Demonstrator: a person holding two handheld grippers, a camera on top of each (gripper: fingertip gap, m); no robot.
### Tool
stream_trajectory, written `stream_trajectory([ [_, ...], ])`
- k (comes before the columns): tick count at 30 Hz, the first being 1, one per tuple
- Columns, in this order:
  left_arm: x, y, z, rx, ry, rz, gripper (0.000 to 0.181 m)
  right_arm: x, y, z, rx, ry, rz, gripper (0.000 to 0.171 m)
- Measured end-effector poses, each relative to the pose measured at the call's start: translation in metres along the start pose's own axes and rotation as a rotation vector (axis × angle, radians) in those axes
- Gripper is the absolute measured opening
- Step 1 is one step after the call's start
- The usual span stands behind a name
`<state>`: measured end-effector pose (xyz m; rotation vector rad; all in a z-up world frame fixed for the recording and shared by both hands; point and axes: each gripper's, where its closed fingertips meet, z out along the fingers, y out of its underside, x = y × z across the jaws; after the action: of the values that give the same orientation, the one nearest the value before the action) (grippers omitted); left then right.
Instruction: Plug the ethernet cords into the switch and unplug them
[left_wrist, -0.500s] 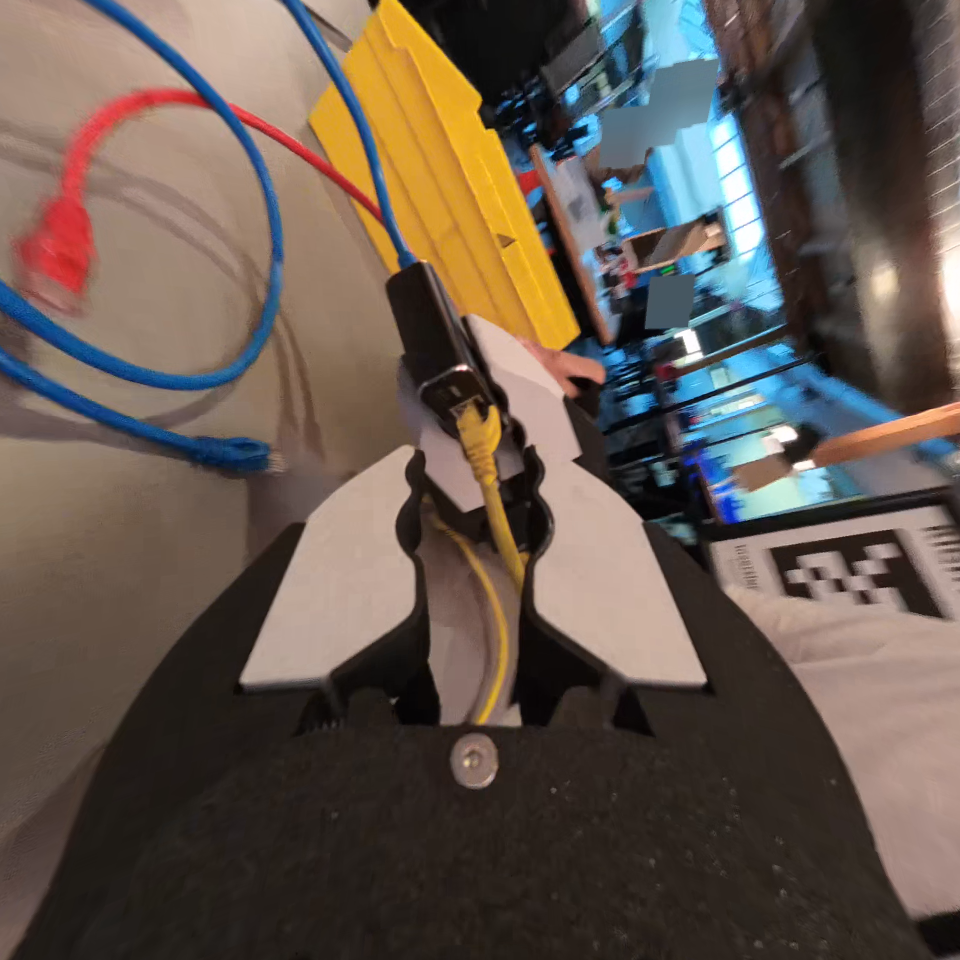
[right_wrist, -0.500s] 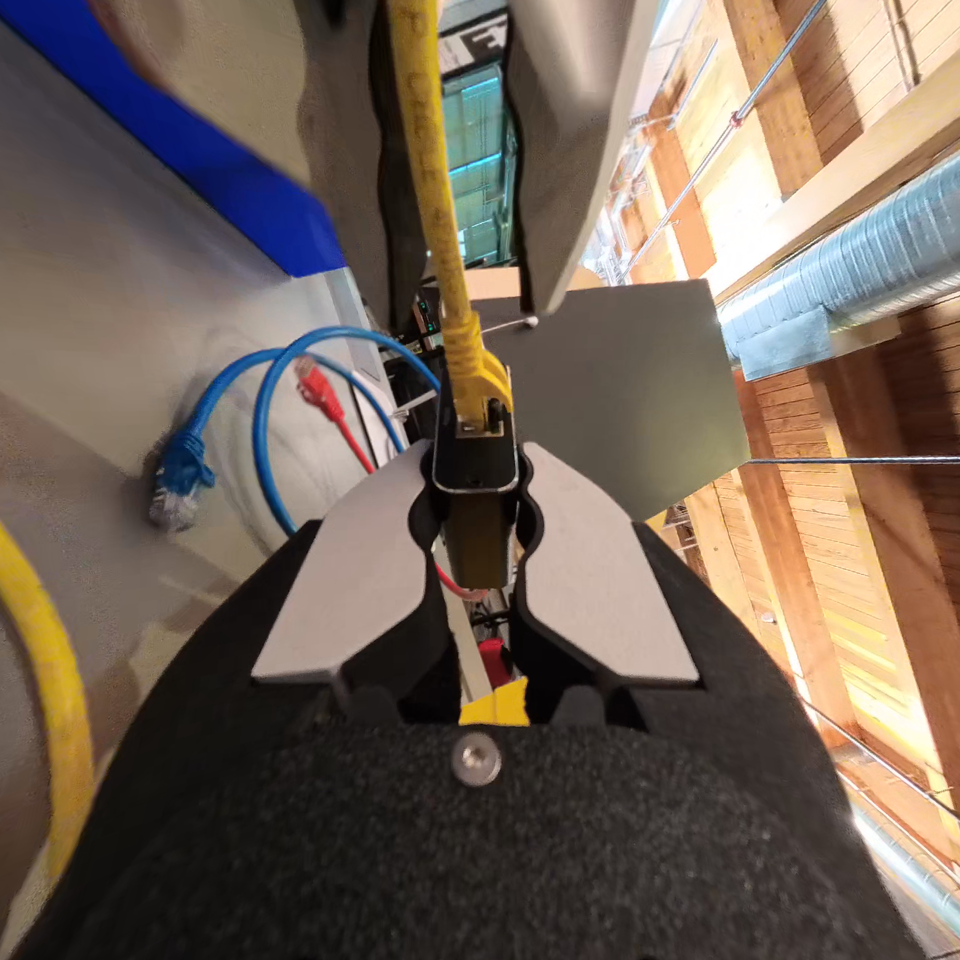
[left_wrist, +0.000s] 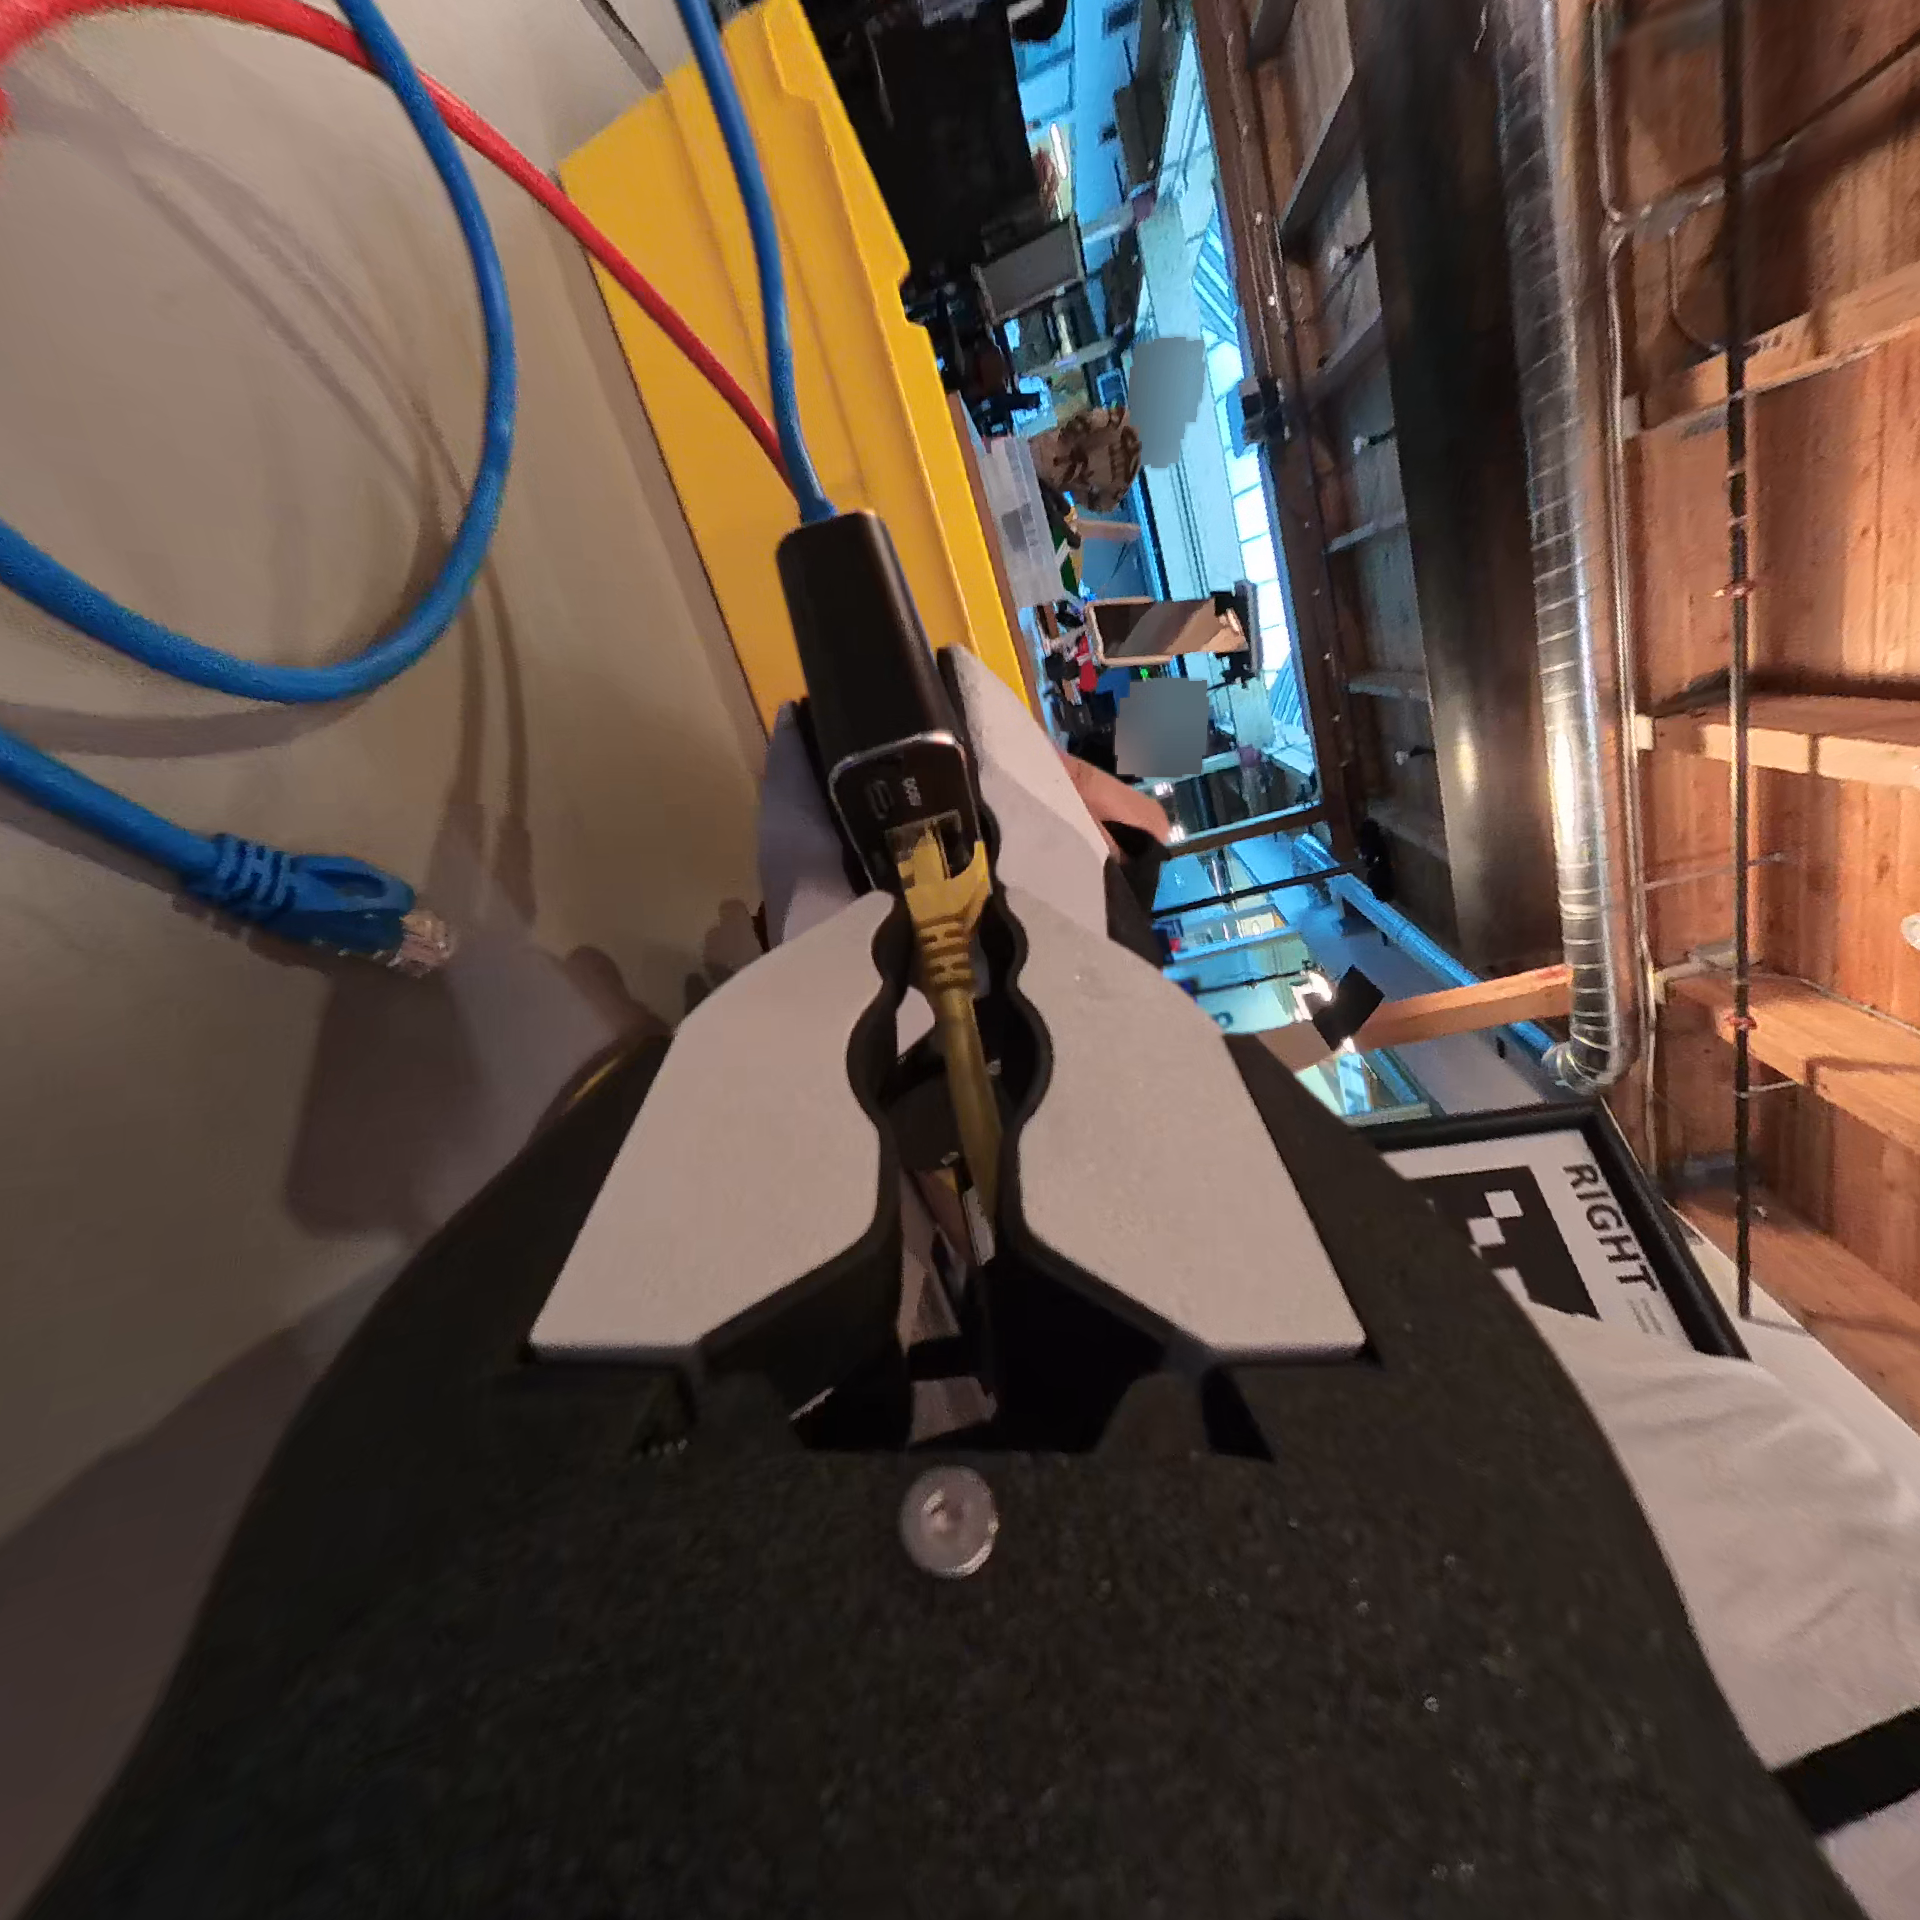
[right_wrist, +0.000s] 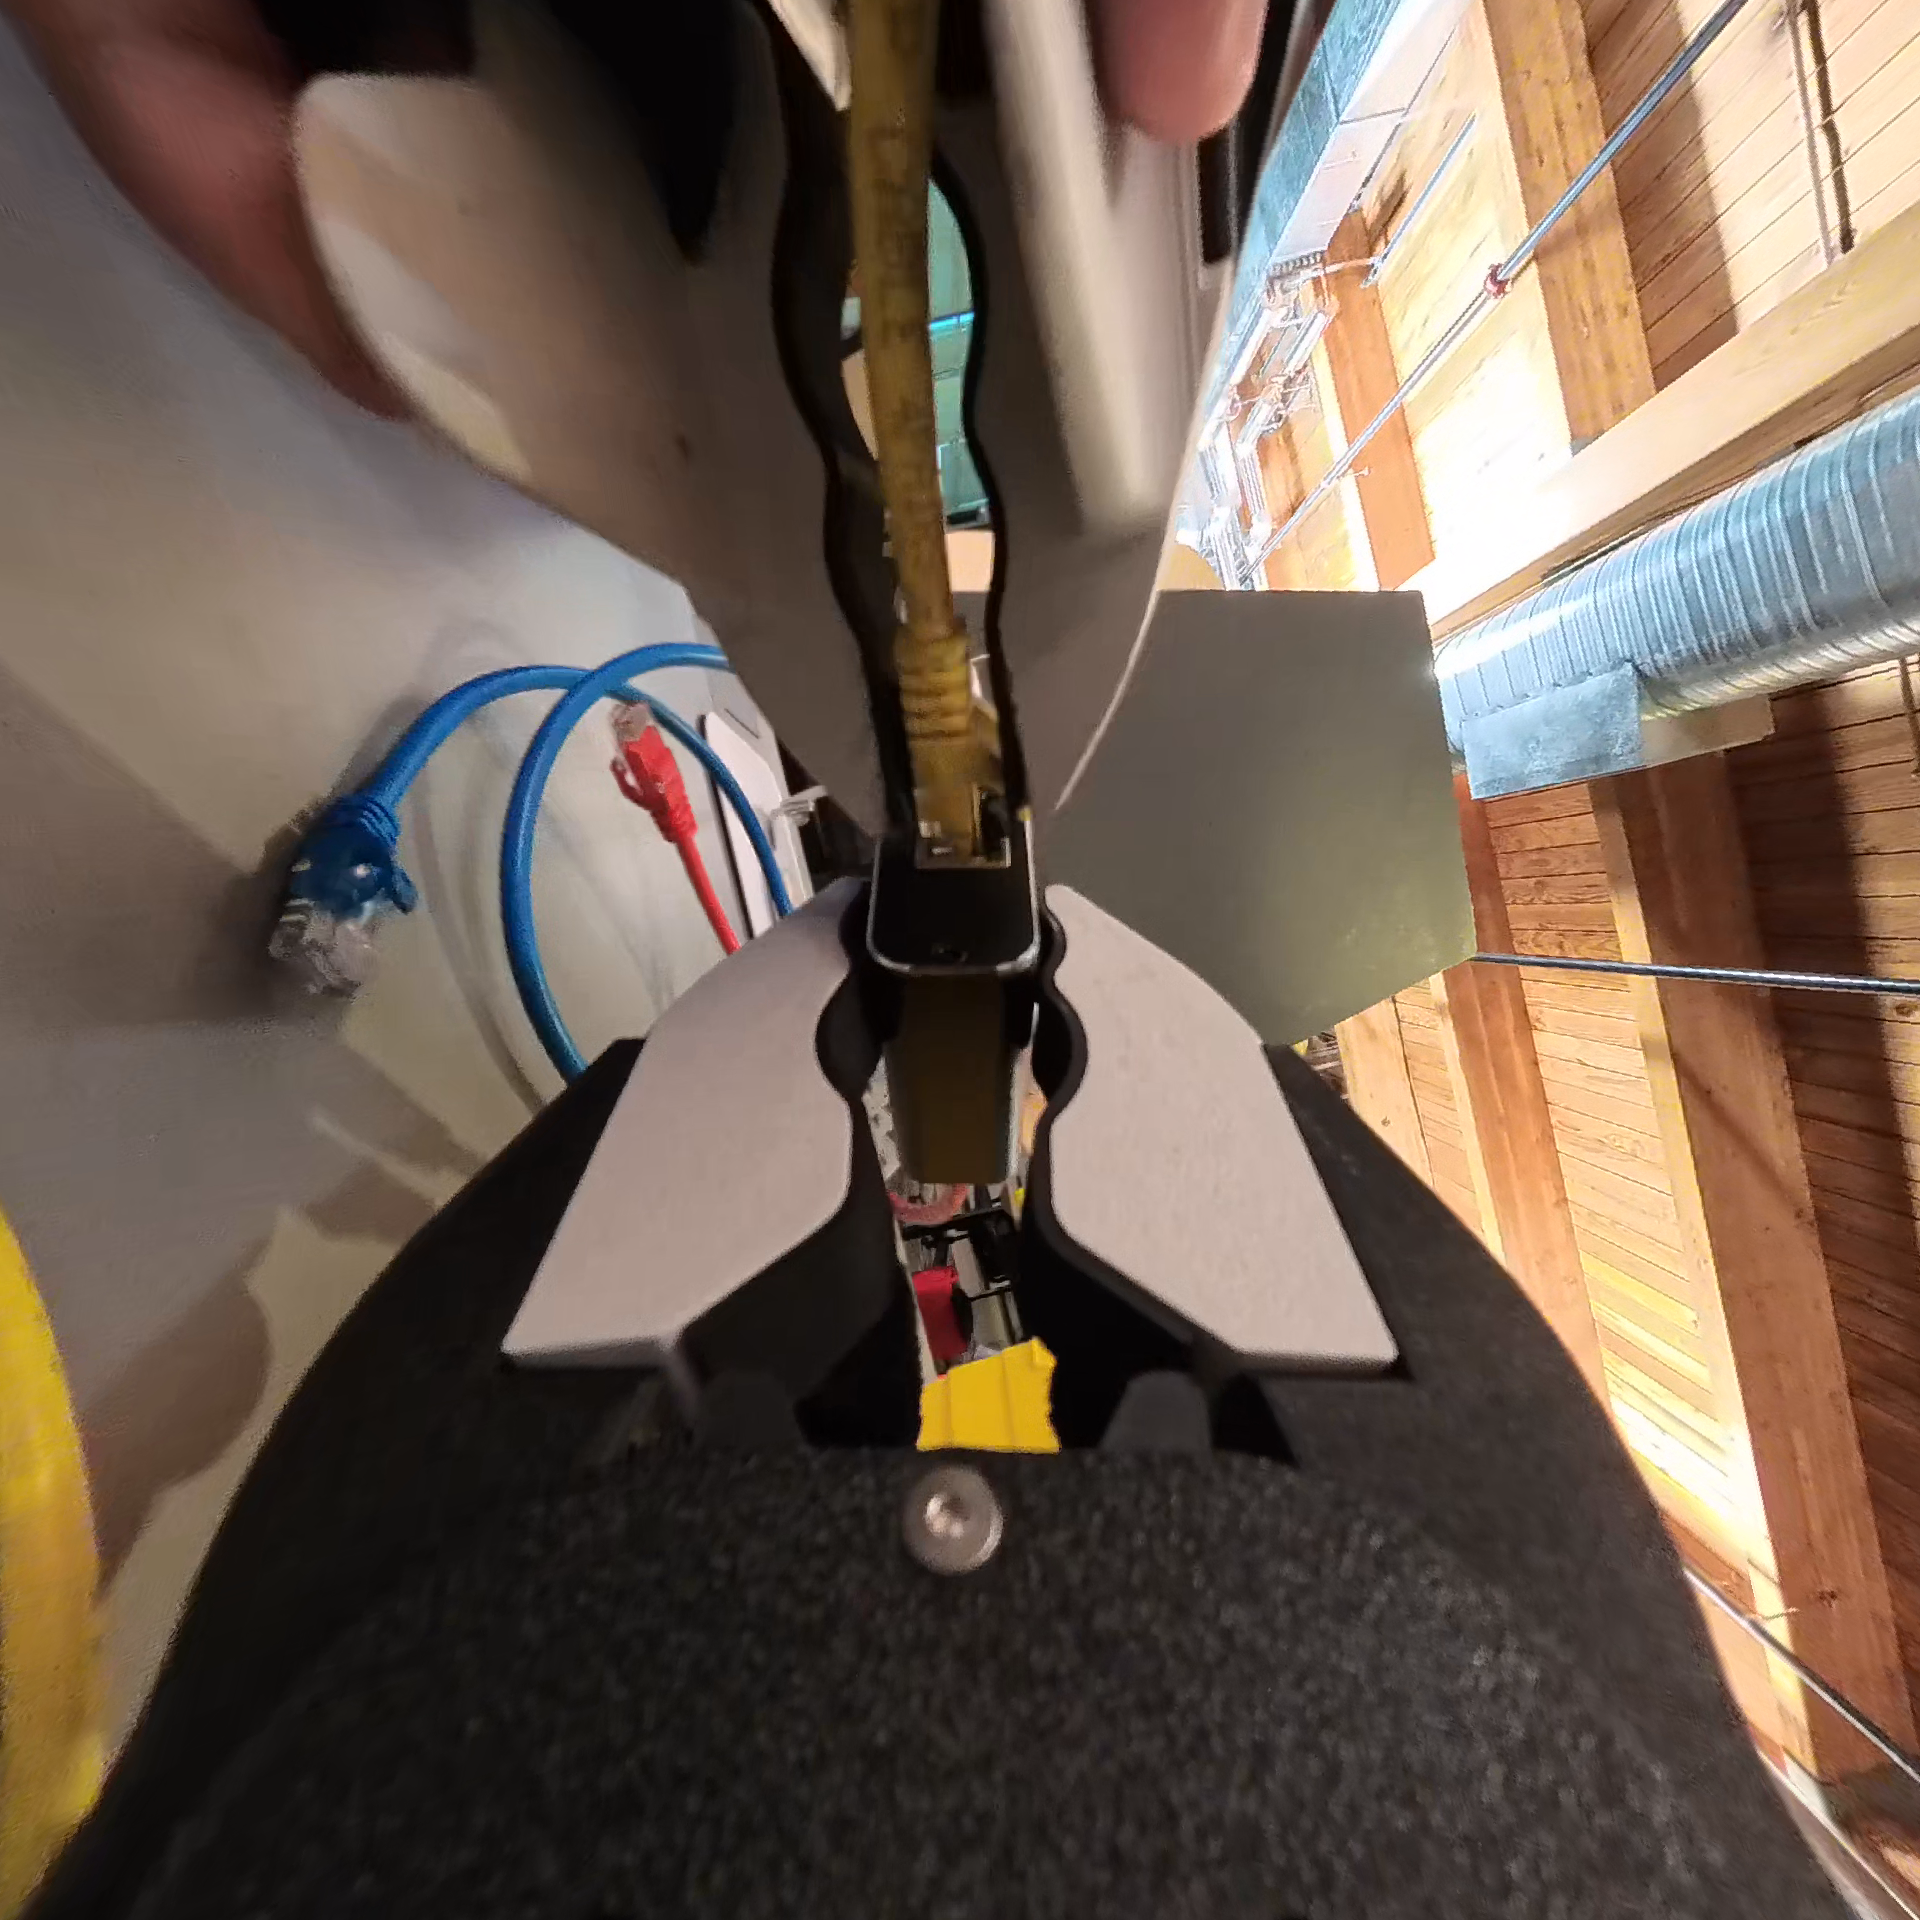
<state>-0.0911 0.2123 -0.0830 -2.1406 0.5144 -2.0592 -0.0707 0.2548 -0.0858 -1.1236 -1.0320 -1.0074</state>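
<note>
Beige table (left_wrist: 260, 416) carries a yellow bin (left_wrist: 727, 312) at its far edge, w/ loose blue cord (left_wrist: 312, 904) and red cord (right_wrist: 655, 769) on top. Right gripper (right_wrist: 951, 997) jaws clamped on black switch (right_wrist: 951, 914); left gripper (left_wrist: 951, 935) jaws pinching yellow cord (left_wrist: 940, 935), plug seated in switch port, both held above table.

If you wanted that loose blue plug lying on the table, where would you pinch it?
Pinch the ribbed blue boot behind the clear tip, across its flat sides from above. It lies flat and free of the other cords, and the boot probably gives the tongs firmer purchase than the tip.
</note>
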Motion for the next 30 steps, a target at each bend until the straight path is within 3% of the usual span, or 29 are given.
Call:
stream_trajectory([
  [12,-0.003,-0.007,-0.001,0.061,-0.035,0.004,0.014,-0.001,0.0,-0.001,0.0,0.001,-0.034,0.026],
  [19,-0.014,-0.007,0.006,0.081,-0.136,0.068,0.013,-0.009,0.01,0.001,-0.07,-0.025,-0.036,0.026],
  [25,-0.008,0.0,0.004,0.076,-0.153,0.08,0.013,-0.008,0.005,-0.003,0.025,-0.045,-0.007,0.027],
  [30,-0.009,-0.001,-0.006,0.106,-0.188,0.091,0.013,-0.01,-0.005,0.001,-0.004,-0.032,-0.012,0.027],
])
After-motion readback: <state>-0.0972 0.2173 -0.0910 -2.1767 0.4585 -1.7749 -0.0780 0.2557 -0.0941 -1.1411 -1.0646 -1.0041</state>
